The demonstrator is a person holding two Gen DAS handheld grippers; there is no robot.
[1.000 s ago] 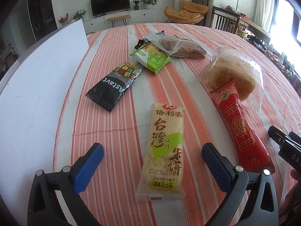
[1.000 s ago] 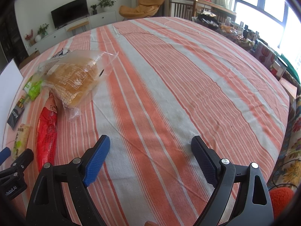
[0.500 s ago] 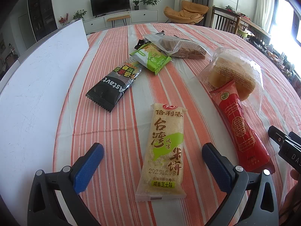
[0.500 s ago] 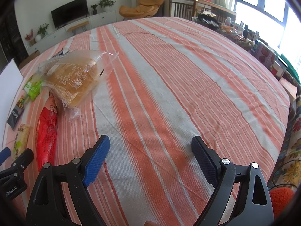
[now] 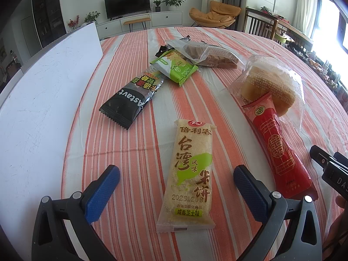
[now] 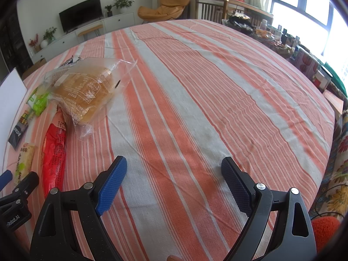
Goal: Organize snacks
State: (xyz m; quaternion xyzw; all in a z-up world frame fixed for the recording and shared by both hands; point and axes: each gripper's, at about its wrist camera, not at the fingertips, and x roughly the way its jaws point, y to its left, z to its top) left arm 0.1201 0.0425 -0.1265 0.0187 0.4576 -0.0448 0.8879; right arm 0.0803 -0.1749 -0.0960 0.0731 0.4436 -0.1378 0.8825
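Observation:
My left gripper [image 5: 176, 180] is open and empty, its jaws spread either side of the near end of a yellow rice-cracker packet [image 5: 189, 169] on the striped tablecloth. Beyond lie a black Astavt packet [image 5: 130, 100], a green packet [image 5: 176, 68], a clear bag of brown cakes [image 5: 208, 53], a clear bag of round bread [image 5: 271, 84] and a red packet [image 5: 278, 150]. My right gripper [image 6: 174, 176] is open and empty over bare cloth. The right wrist view also shows the bread bag [image 6: 87, 87] and red packet [image 6: 54, 150] to its left.
A white board [image 5: 43, 100] lies along the table's left side. The striped tablecloth [image 6: 206, 87] stretches bare to the right, with cluttered bottles [image 6: 280, 34] beyond the far right edge. The right gripper's body [image 5: 330, 167] shows at the left wrist view's right edge.

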